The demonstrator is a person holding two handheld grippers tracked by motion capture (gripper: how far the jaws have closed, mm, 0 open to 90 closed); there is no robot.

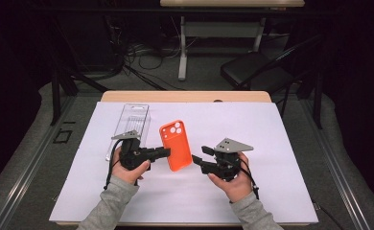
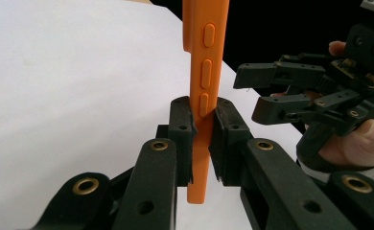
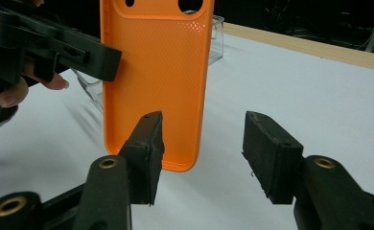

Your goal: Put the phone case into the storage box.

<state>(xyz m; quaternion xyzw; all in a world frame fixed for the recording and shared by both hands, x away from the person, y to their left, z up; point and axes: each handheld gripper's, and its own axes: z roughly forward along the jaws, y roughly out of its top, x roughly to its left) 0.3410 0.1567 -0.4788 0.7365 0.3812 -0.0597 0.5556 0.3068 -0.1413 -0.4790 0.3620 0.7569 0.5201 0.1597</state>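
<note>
- Left gripper [image 2: 202, 139] is pinching the orange soft-plastic phone case [image 1: 175, 144] by its side edge, upright above mid-table.
- Right gripper [image 3: 202, 158] stands spread, empty, just right of it.
- Light, flexible, probably grippy: take the stiffer rim.

I find nothing I can read here: no words, brand marks, numbers or signs on the orange phone case [image 1: 176, 144], the clear plastic package [image 1: 131, 120], or the white sheet [image 1: 271, 134] over the surface. The case's side buttons [image 2: 207, 72] carry no symbols.
</note>
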